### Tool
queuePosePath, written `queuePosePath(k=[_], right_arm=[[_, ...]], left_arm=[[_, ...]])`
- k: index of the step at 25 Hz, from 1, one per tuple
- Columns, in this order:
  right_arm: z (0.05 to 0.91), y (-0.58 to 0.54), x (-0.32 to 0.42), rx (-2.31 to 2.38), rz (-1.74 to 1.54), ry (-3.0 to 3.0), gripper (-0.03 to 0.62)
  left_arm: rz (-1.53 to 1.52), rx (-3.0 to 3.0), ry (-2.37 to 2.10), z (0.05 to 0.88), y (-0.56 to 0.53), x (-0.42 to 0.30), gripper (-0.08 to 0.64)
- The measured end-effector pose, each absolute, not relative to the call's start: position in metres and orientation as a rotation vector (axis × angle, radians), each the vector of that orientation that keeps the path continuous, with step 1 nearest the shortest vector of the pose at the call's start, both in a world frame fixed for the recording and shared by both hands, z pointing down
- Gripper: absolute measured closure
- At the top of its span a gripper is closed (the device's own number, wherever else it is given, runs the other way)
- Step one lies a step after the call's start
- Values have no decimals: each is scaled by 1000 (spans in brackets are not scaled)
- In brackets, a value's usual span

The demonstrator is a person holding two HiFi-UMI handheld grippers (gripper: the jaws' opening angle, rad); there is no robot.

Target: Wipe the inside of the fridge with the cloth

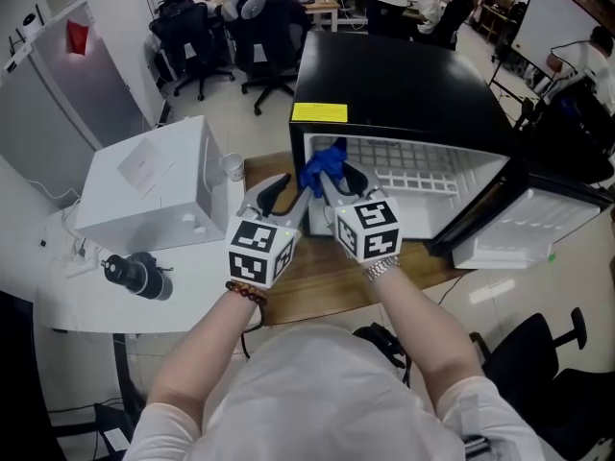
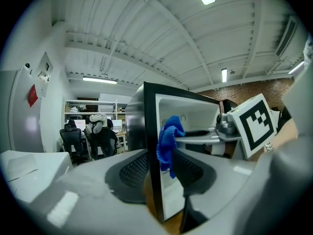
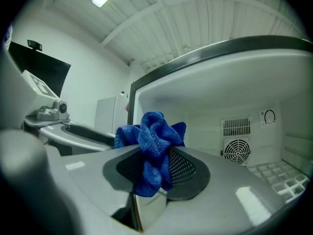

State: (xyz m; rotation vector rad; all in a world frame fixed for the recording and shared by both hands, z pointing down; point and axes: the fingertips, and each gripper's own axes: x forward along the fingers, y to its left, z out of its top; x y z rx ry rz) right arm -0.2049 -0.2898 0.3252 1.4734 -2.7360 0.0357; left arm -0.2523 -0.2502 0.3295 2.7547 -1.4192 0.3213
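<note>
Right gripper view shows the right tongs (image 3: 156,173) pinched shut on the bunched blue cloth (image 3: 152,143) at the mouth of the fridge (image 3: 220,82), its white inside straight ahead, while the left tongs (image 2: 164,173) wait beside, partly open, holding nothing

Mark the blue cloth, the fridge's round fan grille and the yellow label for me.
blue cloth (image 3: 152,136), right gripper view, bunched top fold
fan grille (image 3: 237,152), right gripper view, its centre
yellow label (image 1: 319,112), head view, its middle
</note>
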Motion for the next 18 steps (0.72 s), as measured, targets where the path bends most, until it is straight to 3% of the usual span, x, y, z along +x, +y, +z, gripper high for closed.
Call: queuePosePath(k=[18], right_arm=[[330, -321, -200, 1518, 45, -2732, 474]], left_arm=[[334, 2763, -1410, 346, -263, -245, 419]])
